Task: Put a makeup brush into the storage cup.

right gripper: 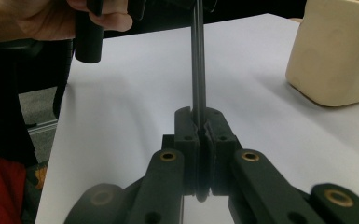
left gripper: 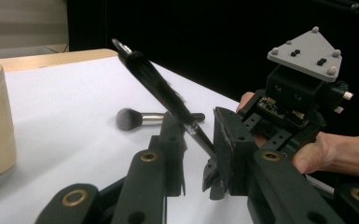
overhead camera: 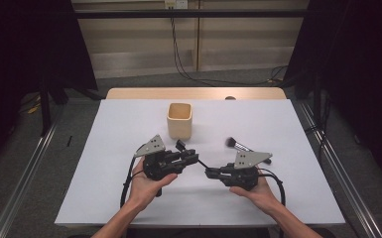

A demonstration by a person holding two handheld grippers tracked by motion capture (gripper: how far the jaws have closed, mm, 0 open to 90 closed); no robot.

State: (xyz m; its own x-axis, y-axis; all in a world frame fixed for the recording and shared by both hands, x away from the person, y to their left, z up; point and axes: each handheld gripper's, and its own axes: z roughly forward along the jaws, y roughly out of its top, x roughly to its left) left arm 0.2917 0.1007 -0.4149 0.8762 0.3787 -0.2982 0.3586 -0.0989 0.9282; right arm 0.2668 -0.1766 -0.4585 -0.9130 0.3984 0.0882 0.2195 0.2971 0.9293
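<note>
We are clamping a thin brush [left gripper: 156, 86] in both tongs, right [right gripper: 199, 133] and left [left gripper: 196, 135], handle slanting cupward [overhead camera: 179, 120].

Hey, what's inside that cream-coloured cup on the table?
The cream cup looks empty along its visible inner wall from the high view. Its bottom is hidden by the near rim.

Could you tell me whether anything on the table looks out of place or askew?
Nothing looks spilled or damaged. A makeup brush lies loose on the white table, outside the beige cup. A thin black brush hangs tilted between the right gripper and the left gripper.
</note>
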